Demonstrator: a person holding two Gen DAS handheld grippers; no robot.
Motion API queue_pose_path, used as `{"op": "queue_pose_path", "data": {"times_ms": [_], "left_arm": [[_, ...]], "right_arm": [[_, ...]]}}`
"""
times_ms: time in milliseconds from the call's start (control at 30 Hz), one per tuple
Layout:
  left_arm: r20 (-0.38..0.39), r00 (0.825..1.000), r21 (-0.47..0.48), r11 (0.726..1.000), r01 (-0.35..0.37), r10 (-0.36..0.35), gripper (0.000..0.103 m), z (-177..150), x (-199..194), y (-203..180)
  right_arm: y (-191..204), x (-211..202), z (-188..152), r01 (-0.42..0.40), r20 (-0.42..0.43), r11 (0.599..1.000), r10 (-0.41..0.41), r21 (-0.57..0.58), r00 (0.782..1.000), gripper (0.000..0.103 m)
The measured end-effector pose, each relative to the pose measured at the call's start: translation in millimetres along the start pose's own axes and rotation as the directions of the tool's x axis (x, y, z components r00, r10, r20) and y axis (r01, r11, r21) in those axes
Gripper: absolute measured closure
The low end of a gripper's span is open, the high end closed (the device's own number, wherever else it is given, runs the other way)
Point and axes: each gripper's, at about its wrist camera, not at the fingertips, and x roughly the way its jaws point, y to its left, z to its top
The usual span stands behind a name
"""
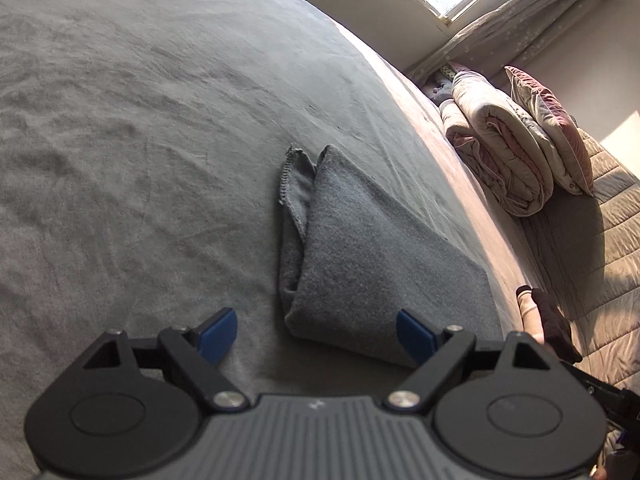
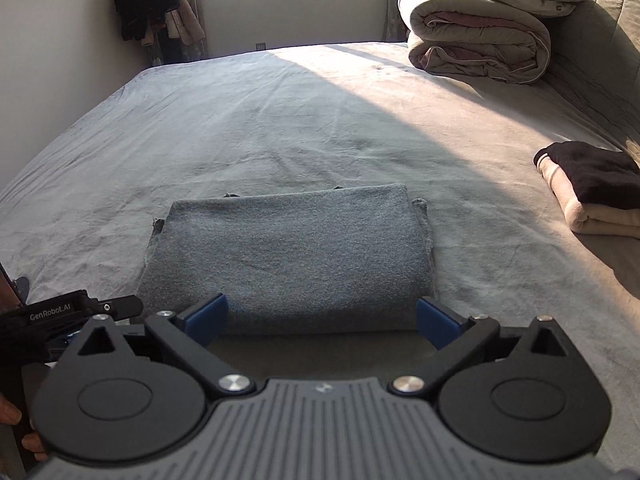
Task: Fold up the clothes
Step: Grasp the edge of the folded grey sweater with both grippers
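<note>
Folded quilt [image 2: 478,36] and stacked clothes [image 2: 592,190] flank grey garment [image 2: 286,256]

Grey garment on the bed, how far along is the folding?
The grey garment already lies folded in a neat rectangle on the bed. Nothing is in hand: left gripper and right gripper are open. The black and beige pile looks folded too.

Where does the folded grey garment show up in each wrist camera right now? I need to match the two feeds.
Left wrist: the folded grey garment lies at lower centre, running up and away from the open left gripper.
Right wrist: the folded grey garment lies square at centre, just ahead of the open right gripper.
Shared landmark: the rolled quilt, right in both.
</note>
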Motion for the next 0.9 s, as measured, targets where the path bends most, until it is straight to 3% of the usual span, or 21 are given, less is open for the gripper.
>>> {"op": "queue_pose_path", "data": {"times_ms": [33, 133, 367, 467, 500, 567, 700, 833, 900], "left_arm": [[0.001, 1.000, -0.018, 1.000, 0.014, -0.014, 0.017, 1, 2, 2], [0.007, 0.999, -0.072, 0.996, 0.051, -0.051, 0.017, 2, 12, 6], [-0.005, 0.996, -0.160, 0.983, 0.092, -0.094, 0.018, 19, 37, -2], [-0.009, 0.996, -0.176, 0.981, 0.081, -0.084, 0.024, 23, 48, -5], [-0.004, 0.996, -0.180, 0.980, 0.084, -0.086, 0.027, 23, 50, -5], [0.003, 0.997, -0.189, 0.979, 0.081, -0.082, 0.039, 23, 54, -4], [0.020, 0.996, -0.251, 0.963, 0.094, -0.092, 0.083, 24, 56, 6], [0.084, 0.989, -0.249, 0.958, 0.140, -0.123, 0.087, 26, 42, -9], [0.105, 0.985, -0.226, 0.961, 0.158, -0.137, 0.088, 30, 35, -27]], "right_arm": [[0, 3, 2, -0.032, 0.010, 0.999, 0.032, 0.014, 0.999, 0.021], [-8, 18, 3, -0.117, 0.015, 0.988, 0.116, 0.097, 0.993, 0.039], [-30, 62, 10, -0.267, -0.006, 0.934, 0.276, 0.235, 0.961, 0.061], [-35, 85, 19, -0.304, 0.007, 0.902, 0.317, 0.305, 0.948, 0.079], [-37, 91, 20, -0.313, 0.010, 0.891, 0.328, 0.328, 0.945, 0.084], [-42, 102, 21, -0.334, 0.018, 0.866, 0.353, 0.371, 0.935, 0.084], [-54, 115, 11, -0.366, 0.011, 0.817, 0.404, 0.446, 0.915, 0.085], [-61, 121, 1, -0.410, 0.004, 0.760, 0.473, 0.505, 0.881, 0.087], [-59, 121, -4, -0.403, -0.020, 0.770, 0.473, 0.495, 0.881, 0.093]]}}
